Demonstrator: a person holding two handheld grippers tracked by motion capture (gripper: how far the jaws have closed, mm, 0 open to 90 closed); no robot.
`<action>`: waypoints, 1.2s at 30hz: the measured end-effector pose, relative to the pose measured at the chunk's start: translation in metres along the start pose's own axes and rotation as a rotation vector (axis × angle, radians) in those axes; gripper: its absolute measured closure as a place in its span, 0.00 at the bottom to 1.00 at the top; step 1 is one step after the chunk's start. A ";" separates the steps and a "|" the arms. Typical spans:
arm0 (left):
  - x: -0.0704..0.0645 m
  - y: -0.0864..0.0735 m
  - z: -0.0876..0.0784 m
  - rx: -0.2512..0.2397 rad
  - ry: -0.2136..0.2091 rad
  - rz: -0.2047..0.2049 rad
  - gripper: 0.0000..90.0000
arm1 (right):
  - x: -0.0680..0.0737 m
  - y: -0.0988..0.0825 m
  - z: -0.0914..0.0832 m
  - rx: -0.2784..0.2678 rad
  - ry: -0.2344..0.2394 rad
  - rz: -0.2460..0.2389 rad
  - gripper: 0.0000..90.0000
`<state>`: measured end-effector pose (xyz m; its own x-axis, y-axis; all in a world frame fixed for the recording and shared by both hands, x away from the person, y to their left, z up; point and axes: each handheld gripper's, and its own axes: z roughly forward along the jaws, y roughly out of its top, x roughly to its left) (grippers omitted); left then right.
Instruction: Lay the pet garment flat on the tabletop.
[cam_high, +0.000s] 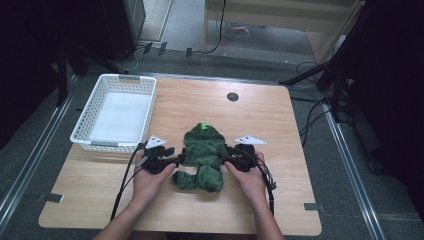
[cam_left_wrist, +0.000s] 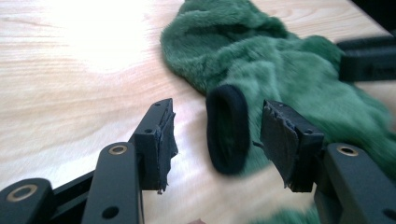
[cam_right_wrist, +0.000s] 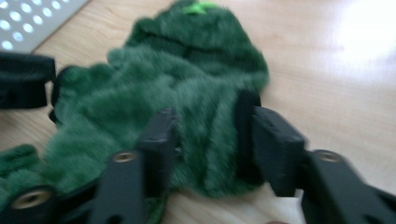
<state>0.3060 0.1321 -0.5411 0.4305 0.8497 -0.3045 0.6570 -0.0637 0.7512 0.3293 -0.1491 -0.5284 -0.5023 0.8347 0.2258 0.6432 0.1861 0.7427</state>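
A small green fuzzy hooded garment (cam_high: 202, 150) lies flat in the middle of the wooden table (cam_high: 300, 200), hood away from the person, a light green tag (cam_high: 204, 125) on the hood. My left gripper (cam_high: 179, 159) is at its left sleeve. In the left gripper view, the left gripper (cam_left_wrist: 219, 140) stands open with the sleeve's black cuff (cam_left_wrist: 227, 128) between its jaws, untouched by the pads. My right gripper (cam_high: 225, 158) is at the right sleeve. In the right gripper view, the right gripper (cam_right_wrist: 217, 144) is open astride the green sleeve and its black cuff (cam_right_wrist: 243, 112).
A white perforated basket (cam_high: 90, 131), with nothing in it, stands at the table's back left. A round black cable hole (cam_high: 232, 96) sits near the far edge. Bare wood lies to the right and in front of the garment. Cables trail from both grippers over the near edge.
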 end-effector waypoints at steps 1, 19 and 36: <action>-0.005 0.002 0.006 0.012 0.017 0.013 0.51 | -0.001 -0.002 0.001 0.012 0.016 0.007 0.68; -0.010 -0.004 -0.011 -0.044 0.001 0.046 0.49 | 0.001 -0.012 -0.033 -0.092 0.065 0.059 0.60; -0.026 -0.045 -0.022 0.038 -0.046 0.113 0.51 | 0.094 -0.040 -0.047 -0.105 -0.121 -0.182 0.42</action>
<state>0.2518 0.1241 -0.5537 0.5301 0.8114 -0.2462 0.6256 -0.1783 0.7595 0.2290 -0.1024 -0.5071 -0.5274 0.8496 0.0097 0.4815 0.2895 0.8273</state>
